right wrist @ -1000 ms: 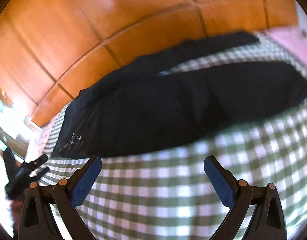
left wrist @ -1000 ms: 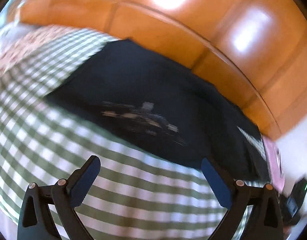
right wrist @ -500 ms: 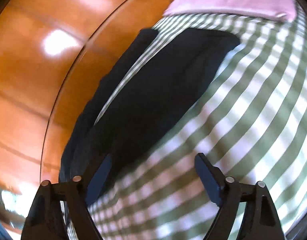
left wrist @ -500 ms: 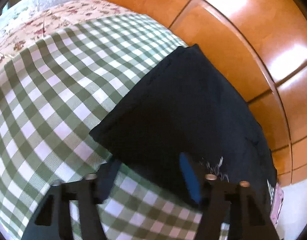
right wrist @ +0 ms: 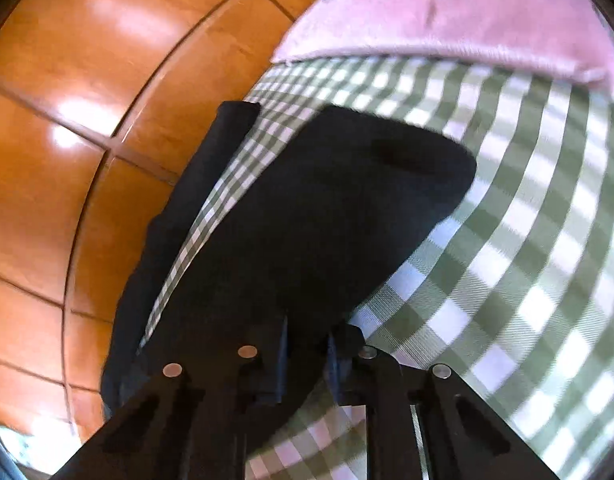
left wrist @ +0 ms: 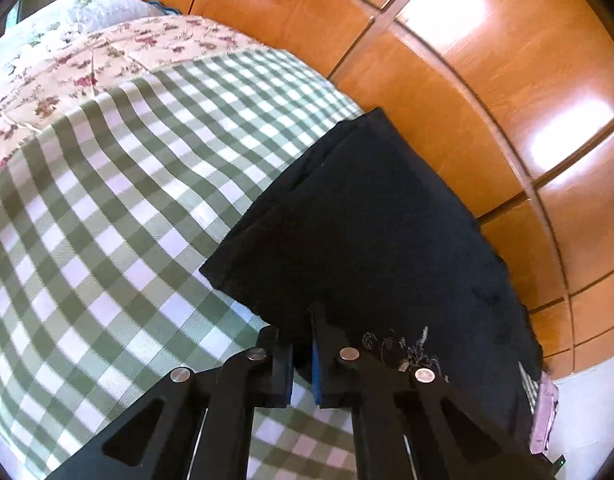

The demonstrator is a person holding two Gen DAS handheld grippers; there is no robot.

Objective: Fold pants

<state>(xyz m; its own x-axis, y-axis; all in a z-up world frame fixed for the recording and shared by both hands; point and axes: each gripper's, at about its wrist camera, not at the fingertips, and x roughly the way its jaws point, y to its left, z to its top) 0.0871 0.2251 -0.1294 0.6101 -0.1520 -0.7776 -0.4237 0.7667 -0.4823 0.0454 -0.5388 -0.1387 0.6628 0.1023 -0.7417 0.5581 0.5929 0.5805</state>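
Observation:
Black pants [left wrist: 387, 240] lie flat on a green-and-white checked cloth [left wrist: 127, 200]. A pale embroidered design [left wrist: 403, 350] shows near their near edge. My left gripper [left wrist: 303, 344] is shut on that near edge, by the corner. In the right wrist view a pant leg [right wrist: 327, 208] runs away from me to its rounded end. The other leg [right wrist: 211, 168] lies beside it, with a strip of checked cloth between them. My right gripper [right wrist: 307, 344] is closing its jaws, and the near edge of the leg's black fabric fills the gap between the pads.
Glossy orange wooden panels [left wrist: 507, 80] rise just behind the pants, also in the right wrist view [right wrist: 67, 120]. A floral quilt [left wrist: 67, 64] lies beyond the checked cloth. A pink cloth [right wrist: 467, 12] covers the far end past the leg.
Both grippers went from wide open above the cloth to closed on the pants' near edge. Both views swung and rolled as the grippers came down onto the fabric.

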